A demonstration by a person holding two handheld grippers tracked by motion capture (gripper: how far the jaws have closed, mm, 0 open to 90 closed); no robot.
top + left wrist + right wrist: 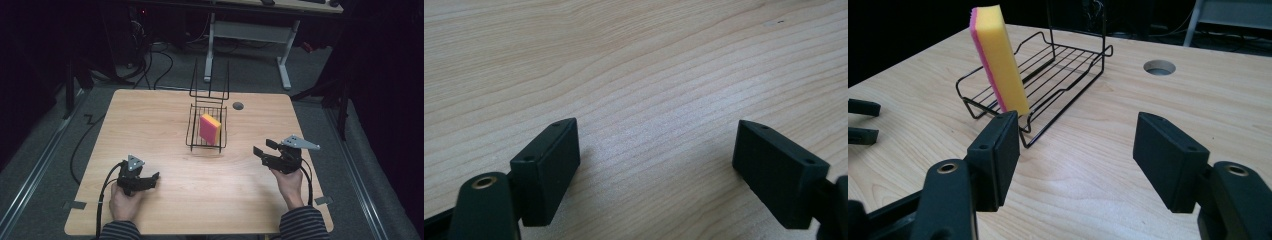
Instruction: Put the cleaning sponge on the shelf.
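So nothing had actually been grabbed yet at this point. Nearest the table's front edge, the left gripper (150,178) was parked low over bare wood, jaws spread wide with nothing between them, as was clear from the left gripper view too. A bit further up, the right gripper (264,148) was held off to the right, jaws also wide and empty, aimed roughly toward the middle of the table (150,120). Beyond it, the sponge (210,128) (yellow with a pink side) was seen standing on edge inside the black wire rack (191,129), leaning against one side of it. Past that, a round cable hole (238,106) was spotted in the tabletop. Best guess: the sponge was the target, the approach was barely started, and the reaching, gripping and lifting were all left to do.
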